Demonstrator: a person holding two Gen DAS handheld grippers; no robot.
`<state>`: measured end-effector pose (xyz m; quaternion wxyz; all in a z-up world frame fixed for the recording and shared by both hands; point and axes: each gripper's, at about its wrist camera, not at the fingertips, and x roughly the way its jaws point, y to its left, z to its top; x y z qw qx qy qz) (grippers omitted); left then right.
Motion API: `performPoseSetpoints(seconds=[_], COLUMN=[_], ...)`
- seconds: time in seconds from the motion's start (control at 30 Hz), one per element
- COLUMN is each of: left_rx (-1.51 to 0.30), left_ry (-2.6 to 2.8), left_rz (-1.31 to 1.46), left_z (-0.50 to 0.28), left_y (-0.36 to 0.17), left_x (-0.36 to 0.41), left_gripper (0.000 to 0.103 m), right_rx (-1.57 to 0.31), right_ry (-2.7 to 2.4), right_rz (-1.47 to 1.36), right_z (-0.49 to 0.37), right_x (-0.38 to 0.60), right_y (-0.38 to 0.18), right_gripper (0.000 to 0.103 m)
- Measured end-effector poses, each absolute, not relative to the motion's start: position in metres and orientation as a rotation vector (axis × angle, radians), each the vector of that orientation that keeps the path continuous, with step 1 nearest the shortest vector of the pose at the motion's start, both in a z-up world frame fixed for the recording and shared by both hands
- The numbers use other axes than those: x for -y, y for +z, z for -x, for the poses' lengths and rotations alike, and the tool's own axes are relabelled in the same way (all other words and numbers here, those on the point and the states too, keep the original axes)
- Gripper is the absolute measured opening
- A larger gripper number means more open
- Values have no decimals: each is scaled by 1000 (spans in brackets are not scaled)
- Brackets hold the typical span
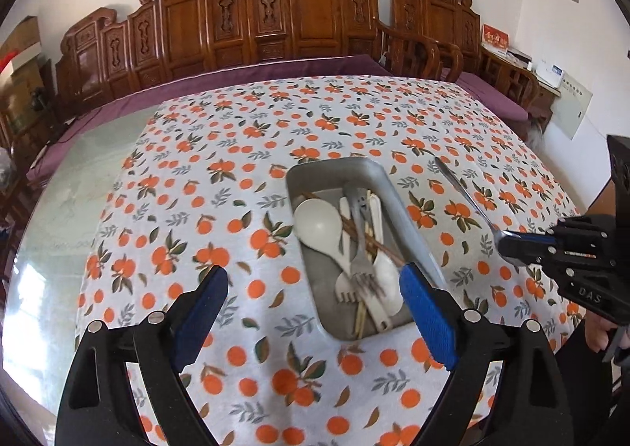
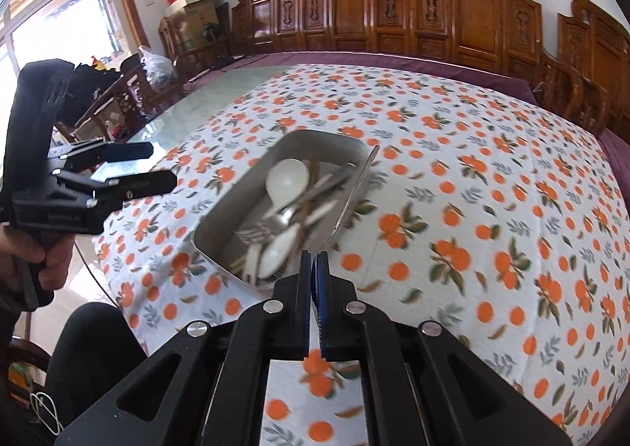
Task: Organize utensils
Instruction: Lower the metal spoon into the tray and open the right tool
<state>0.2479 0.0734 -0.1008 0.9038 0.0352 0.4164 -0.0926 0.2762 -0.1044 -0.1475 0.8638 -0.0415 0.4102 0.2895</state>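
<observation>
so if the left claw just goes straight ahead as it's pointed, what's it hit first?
Probably the metal tray of utensils: the open left claw points down toward its near end, right pad over the rim. Depth is unclear; the orange-print tablecloth could come first.

Right tongs (image 1: 508,247) body, white lettering: "DAS"
Left tongs (image 2: 157,166) body: faint lettering, too blurred to read
Red wall card (image 1: 495,37): gold characters, unreadable

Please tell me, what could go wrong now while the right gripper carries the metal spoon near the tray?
1. The right gripper pinches the metal spoon only by its bowl end, so the long handle may swing or slip.
2. The handle passes close to the metal tray rim and could strike it.
3. The tray's utensils lie crossed, so the spoon may land on top awkwardly.
</observation>
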Motion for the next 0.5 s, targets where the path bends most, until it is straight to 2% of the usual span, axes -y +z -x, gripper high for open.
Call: performPoseSetpoints(seconds=[0.5], left_rx=[-872], left_ry=[-147], left_rz=[-35], left_z=[-229], left_y=[-127], left_x=[-114], left_gripper=[85], right_rx=[-930], right_ry=[685], right_rz=[61], right_z=[-313], right_x=[34], right_y=[-164], right_gripper=[4])
